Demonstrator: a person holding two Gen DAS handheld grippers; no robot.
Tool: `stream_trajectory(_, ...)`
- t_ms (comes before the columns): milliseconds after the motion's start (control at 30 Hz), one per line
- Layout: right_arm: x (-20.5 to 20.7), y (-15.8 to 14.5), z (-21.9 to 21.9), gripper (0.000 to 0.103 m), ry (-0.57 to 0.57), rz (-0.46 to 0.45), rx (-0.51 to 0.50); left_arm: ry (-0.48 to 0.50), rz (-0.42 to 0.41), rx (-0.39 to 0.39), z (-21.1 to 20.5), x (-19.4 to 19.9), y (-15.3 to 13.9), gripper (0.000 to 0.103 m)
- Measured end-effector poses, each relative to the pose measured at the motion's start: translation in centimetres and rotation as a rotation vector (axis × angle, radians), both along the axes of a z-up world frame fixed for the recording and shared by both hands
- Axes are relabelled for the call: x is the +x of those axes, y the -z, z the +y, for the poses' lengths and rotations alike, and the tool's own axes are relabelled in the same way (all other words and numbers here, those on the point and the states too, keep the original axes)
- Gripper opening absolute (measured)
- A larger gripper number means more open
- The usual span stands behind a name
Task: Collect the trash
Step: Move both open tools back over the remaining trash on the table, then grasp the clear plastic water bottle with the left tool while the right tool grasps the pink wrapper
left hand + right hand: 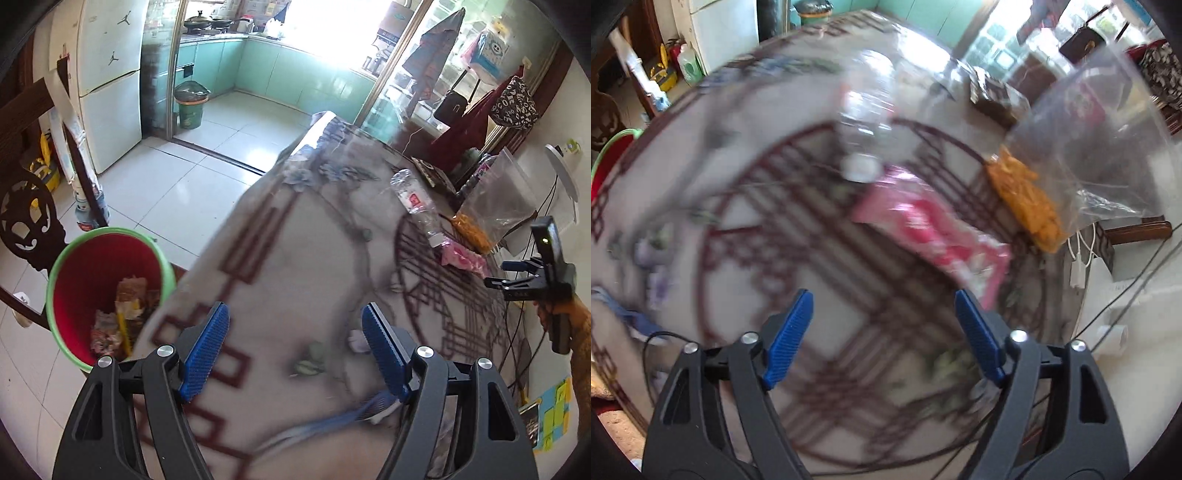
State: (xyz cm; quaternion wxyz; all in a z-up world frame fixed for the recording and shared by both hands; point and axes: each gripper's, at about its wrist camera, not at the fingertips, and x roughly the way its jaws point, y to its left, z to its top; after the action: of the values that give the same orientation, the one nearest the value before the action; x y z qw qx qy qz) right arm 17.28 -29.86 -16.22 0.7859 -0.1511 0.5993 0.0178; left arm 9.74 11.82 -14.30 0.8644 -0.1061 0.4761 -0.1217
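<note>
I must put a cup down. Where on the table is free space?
Free: the table middle, between the red bin edge and the plastic bottle. Crowded: the far right, with bottle, pink wrapper and clear snack bag.

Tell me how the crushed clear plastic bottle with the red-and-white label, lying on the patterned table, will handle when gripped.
The crushed clear plastic bottle looks empty, so it is probably very light. Its crumpled walls will likely give further under the pads rather than resist. Being flattened and lying on its side, it seems unlikely to roll, though smooth plastic may slip.
</note>
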Motion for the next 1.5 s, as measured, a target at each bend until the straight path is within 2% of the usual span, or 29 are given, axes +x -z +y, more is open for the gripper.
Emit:
stream_trajectory(67, 2.1, 1.0, -2.9, 0.088, 0.005, 0.038, 0.057, -0.014, -0.004, -0.007, -1.9, 0.0, -0.4, 0.071)
stream_trajectory(167, 4.5, 2.6, -4.7, 0.089, -0.037, 0.061, 0.056, -0.027, -0.011, -0.026, -5.1, 0.3, -1.1, 0.071)
stream_trajectory(300, 6.3, 4.9, -4.8, 0.089, -0.104, 0.129, 0.079, -0.017, -0.014, -0.044, -9.7, 1.9, -2.0, 0.071)
stream_trajectory(400, 6.7, 6.2, -4.8, 0.088, -0.116, 0.142, 0.084, -0.005, -0.030, -0.040, -13.2, 3.9, -2.7, 0.073)
stream_trajectory(433, 6.6, 6.6, -5.0, 0.083, -0.106, 0.149, 0.110, -0.001, -0.032, -0.037, -14.2, 4.6, -2.8, 0.074)
stream_trajectory(467, 6.4, 6.9, -5.0, 0.070, -0.089, 0.146, 0.131, 0.003, -0.030, -0.034, -15.4, 5.6, -2.8, 0.075)
stream_trajectory(533, 5.7, 7.4, -5.0, 0.058, -0.077, 0.128, 0.125, 0.011, -0.026, -0.035, -17.5, 7.3, -2.7, 0.075)
stream_trajectory(600, 4.8, 7.6, -5.2, 0.039, -0.041, 0.099, 0.144, 0.008, -0.036, -0.037, -19.8, 9.2, -2.5, 0.075)
stream_trajectory(633, 4.1, 7.5, -5.6, 0.026, 0.002, 0.079, 0.199, 0.007, -0.039, -0.039, -20.8, 10.0, -2.2, 0.075)
stream_trajectory(667, 3.4, 7.5, -6.2, 0.019, 0.050, 0.057, 0.242, 0.005, -0.038, -0.039, -21.8, 10.9, -1.8, 0.075)
stream_trajectory(733, 1.8, 7.4, -7.0, 0.011, 0.128, 0.018, 0.314, 0.003, -0.026, -0.036, -24.0, 12.9, -0.5, 0.075)
stream_trajectory(767, 0.7, 7.3, -7.5, 0.007, 0.175, -0.003, 0.383, 0.004, -0.021, -0.030, -25.0, 13.7, 0.2, 0.075)
stream_trajectory(867, -2.4, 7.5, -8.3, 0.007, 0.258, -0.048, 0.471, -0.039, -0.011, -0.006, -27.3, 16.3, 2.5, 0.075)
stream_trajectory(933, -4.2, 7.7, -8.4, 0.007, 0.288, -0.064, 0.511, -0.106, 0.035, -0.005, -28.0, 18.0, 4.8, 0.075)
stream_trajectory(1033, -6.2, 8.0, -8.4, 0.007, 0.311, -0.079, 0.564, -0.170, 0.144, -0.068, -28.9, 19.7, 8.0, 0.075)
stream_trajectory(1067, -6.5, 8.0, -8.4, 0.007, 0.317, -0.080, 0.579, -0.172, 0.153, -0.070, -29.4, 19.8, 8.6, 0.077)
stream_trajectory(1200, -7.5, 8.4, -8.5, 0.007, 0.323, -0.084, 0.621, -0.152, 0.077, -0.066, -31.5, 19.3, 9.1, 0.078)
stream_trajectory(1300, -7.9, 8.4, -8.4, 0.007, 0.311, -0.086, 0.635, -0.141, 0.102, -0.100, -32.4, 19.2, 10.2, 0.078)
stream_trajectory(1367, -8.3, 8.5, -8.4, 0.007, 0.314, -0.090, 0.645, -0.132, 0.089, -0.092, -32.9, 19.0, 10.2, 0.077)
stream_trajectory(1400, -8.4, 8.6, -8.5, 0.007, 0.318, -0.092, 0.646, -0.122, 0.090, -0.086, -33.2, 19.0, 10.3, 0.074)
stream_trajectory(1467, -7.7, 8.2, -9.2, 0.007, 0.326, -0.094, 0.649, -0.098, 0.079, -0.053, -33.6, 18.9, 10.2, 0.059)
stream_trajectory(1500, -7.4, 8.1, -9.1, 0.007, 0.332, -0.095, 0.650, -0.079, 0.084, -0.041, -33.8, 18.9, 10.3, 0.045)
